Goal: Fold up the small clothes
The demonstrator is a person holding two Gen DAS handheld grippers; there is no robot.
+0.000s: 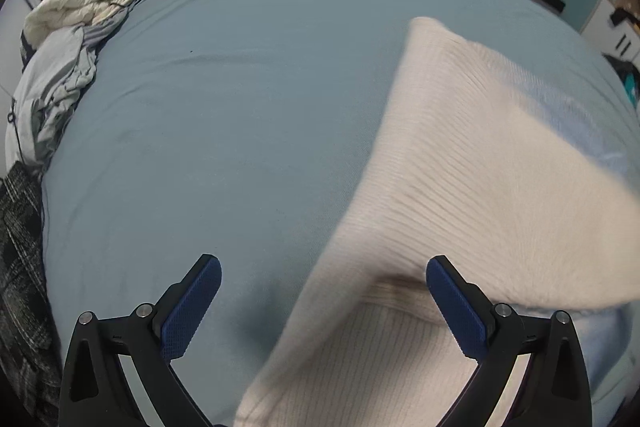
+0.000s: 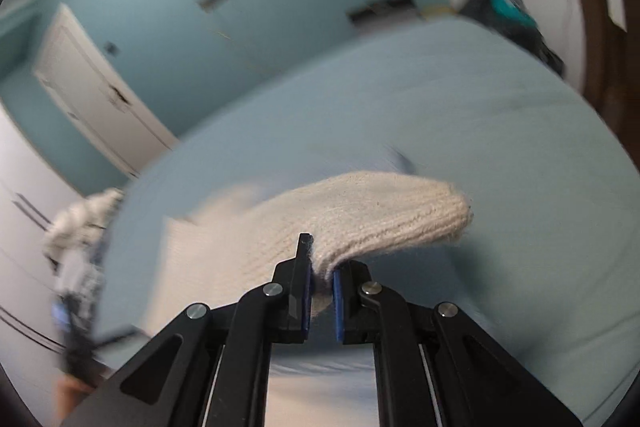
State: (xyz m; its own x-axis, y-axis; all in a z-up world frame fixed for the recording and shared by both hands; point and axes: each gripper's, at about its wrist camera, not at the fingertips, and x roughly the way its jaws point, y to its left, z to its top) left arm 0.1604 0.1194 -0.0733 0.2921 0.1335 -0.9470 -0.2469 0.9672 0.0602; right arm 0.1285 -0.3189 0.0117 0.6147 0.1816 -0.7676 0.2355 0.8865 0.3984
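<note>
At the far left a heap of bedding (image 1: 68, 39) is bunched on the edge of the bed (image 1: 240, 87). The left gripper (image 1: 324, 291) is held wide above the sheet, with nothing between its pads. To its right a cream knit (image 1: 460, 195) lies partly on the bed, one part raised off it. That raised edge is pinched in the right gripper (image 2: 322, 285), whose jaws are nearly closed on the knit. A fold appears to be under way; next, the lifted edge would need carrying across and laying flat.
</note>
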